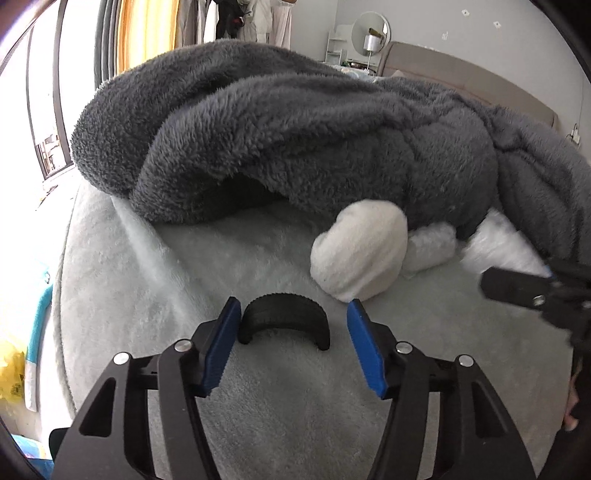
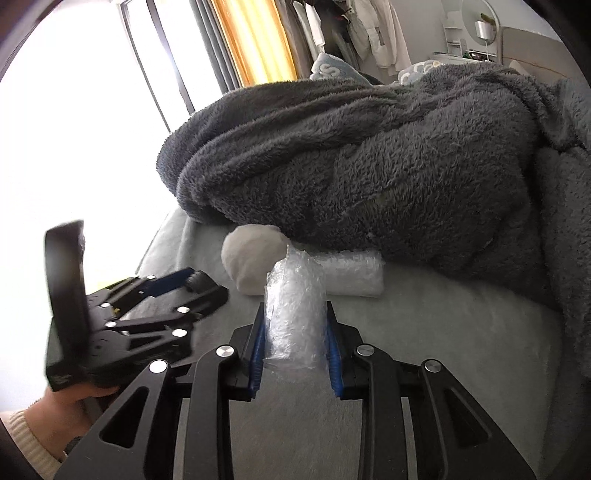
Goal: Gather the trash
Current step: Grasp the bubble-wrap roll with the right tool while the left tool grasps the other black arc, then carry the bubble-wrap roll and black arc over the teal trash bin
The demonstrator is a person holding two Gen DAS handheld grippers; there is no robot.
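My left gripper (image 1: 291, 314) is open over the light fleece bed, with a small black curved rubber piece (image 1: 283, 317) lying between its blue fingers, against the left pad. A white balled sock (image 1: 360, 251) lies just beyond. My right gripper (image 2: 295, 321) is shut on a roll of clear bubble wrap (image 2: 295, 314), held upright above the bed. A second bubble wrap roll (image 2: 351, 273) lies by the white sock (image 2: 253, 260), under the edge of the grey blanket. It also shows in the left wrist view (image 1: 430, 249).
A big dark grey fleece blanket (image 1: 295, 129) is heaped across the bed behind the trash. The bed edge and a bright window are at the left. A yellow bag (image 1: 11, 376) lies on the floor left. A headboard (image 1: 461, 77) and round mirror (image 1: 370, 33) stand at the back.
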